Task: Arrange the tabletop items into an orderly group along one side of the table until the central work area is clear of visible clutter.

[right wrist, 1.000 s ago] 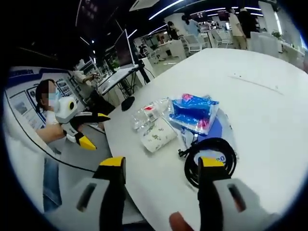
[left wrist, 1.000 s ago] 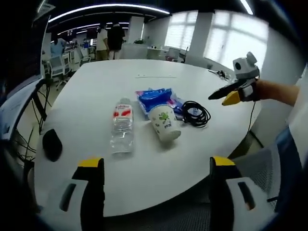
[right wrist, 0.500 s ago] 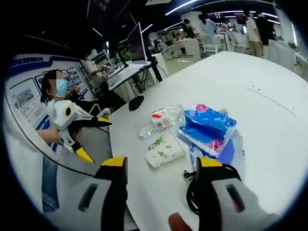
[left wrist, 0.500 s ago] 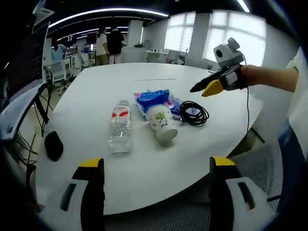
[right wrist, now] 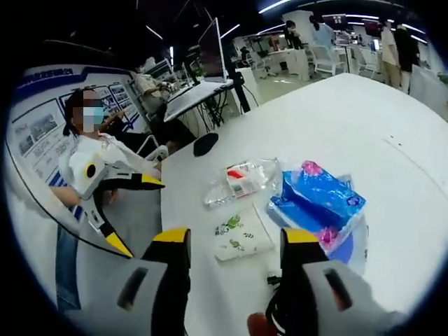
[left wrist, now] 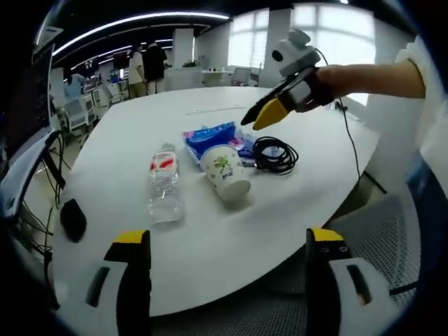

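On the white table (left wrist: 119, 133) a clear water bottle (left wrist: 163, 192) and a paper cup (left wrist: 225, 171) lie on their sides. Behind them are a blue packet (left wrist: 210, 136) and a coiled black cable (left wrist: 274, 154). My left gripper (left wrist: 227, 238) is open at the near table edge with nothing between its fingers. My right gripper (left wrist: 269, 115) hangs in the air above the cable and packet. In the right gripper view my right gripper (right wrist: 236, 238) is open, and the cup (right wrist: 241, 234), bottle (right wrist: 241, 178) and packet (right wrist: 318, 199) lie below it. The left gripper (right wrist: 136, 213) stands off the table's edge.
A black mouse (left wrist: 72, 218) lies near the table's left edge, also seen as the mouse (right wrist: 205, 143) beyond the bottle. The far half of the table (right wrist: 364, 105) is bare. Desks, monitors, chairs and people stand behind the table.
My right gripper has moved in from the table's side to above the cable and packet. The left gripper stays open at the near edge. The items have not moved.
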The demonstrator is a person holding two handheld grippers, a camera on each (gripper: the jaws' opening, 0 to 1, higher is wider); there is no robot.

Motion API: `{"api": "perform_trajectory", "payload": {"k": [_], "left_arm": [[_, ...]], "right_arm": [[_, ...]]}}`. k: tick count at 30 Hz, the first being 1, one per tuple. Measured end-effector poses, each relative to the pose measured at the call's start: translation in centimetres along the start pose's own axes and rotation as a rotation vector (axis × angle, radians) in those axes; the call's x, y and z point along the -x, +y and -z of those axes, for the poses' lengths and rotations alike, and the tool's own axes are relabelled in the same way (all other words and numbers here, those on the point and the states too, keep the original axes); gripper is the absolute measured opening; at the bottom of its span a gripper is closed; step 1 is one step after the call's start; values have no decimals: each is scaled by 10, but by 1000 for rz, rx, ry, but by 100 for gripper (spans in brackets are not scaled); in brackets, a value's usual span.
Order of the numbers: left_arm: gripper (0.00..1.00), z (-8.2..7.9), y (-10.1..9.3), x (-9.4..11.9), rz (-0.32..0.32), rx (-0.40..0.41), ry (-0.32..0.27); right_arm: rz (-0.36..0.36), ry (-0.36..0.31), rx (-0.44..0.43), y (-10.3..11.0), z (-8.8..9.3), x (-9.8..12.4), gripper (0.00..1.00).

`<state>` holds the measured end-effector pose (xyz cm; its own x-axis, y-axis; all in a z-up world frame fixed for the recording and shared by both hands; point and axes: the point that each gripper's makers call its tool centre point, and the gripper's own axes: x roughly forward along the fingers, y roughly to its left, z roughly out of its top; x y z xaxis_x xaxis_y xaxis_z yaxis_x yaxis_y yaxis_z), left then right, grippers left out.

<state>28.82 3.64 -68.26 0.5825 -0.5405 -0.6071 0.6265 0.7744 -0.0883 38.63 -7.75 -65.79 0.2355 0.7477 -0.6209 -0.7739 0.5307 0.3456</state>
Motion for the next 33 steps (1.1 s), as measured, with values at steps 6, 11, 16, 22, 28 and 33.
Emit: {"api": "perform_trajectory", "payload": {"k": [6, 11, 16, 22, 28, 33], "left_arm": [[91, 0, 8, -5, -54, -11, -3], [86, -4, 8, -5, -61, -16, -25], [85, -4, 12, -6, -76, -10, -28], [84, -3, 12, -6, -78, -18, -25], [83, 0, 11, -7, -84, -40, -11], [82, -1, 14, -7, -94, -39, -11]], "right_arm": [[-28, 8, -18, -2, -5, -16, 47], [-41, 12, -36, -12, -4, -33, 43], [-58, 58, -38, -17, 9, -46, 39], [-77, 94, -44, -15, 18, -53, 37], [-106, 101, -41, -5, 25, -55, 31], [-128, 99, -42, 2, 33, -54, 17]]}}
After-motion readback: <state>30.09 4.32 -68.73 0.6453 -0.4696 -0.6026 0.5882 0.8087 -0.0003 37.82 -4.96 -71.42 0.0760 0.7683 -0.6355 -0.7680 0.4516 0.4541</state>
